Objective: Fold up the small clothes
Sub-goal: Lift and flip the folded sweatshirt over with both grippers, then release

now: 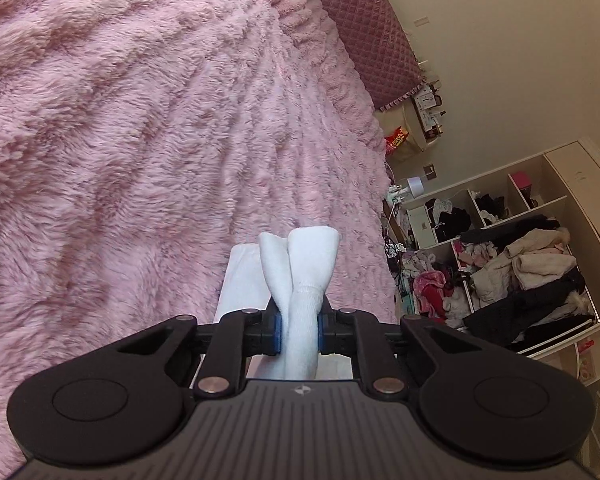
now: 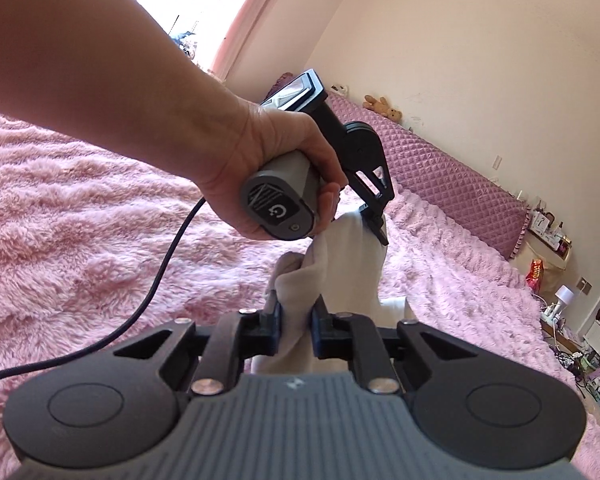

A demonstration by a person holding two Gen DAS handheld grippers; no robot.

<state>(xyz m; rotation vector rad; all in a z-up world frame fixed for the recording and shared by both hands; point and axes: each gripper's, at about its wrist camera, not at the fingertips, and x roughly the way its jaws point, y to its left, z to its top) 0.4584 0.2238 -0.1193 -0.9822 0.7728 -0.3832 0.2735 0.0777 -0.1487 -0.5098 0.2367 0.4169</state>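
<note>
Left gripper (image 1: 299,330): pinching the soft white sock (image 1: 304,276), lower centre.
Right gripper (image 2: 296,330): clamped on probably the same sock's other end, above the fluffy pink blanket (image 2: 80,208).

Black grippers (image 2: 296,326), blue-padded jaws, grey ribbed body, black cable (image 2: 156,280)

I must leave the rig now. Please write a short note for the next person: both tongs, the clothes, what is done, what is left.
Left tongs: shut on one end of the white knitted sock.
Right tongs: shut on the other end of the same sock, held above the fluffy pink blanket.
Another flat white piece lies on the blanket under the left tongs.
Done: sock gripped at both ends and lifted.
Left: fold it and lay it down.
</note>
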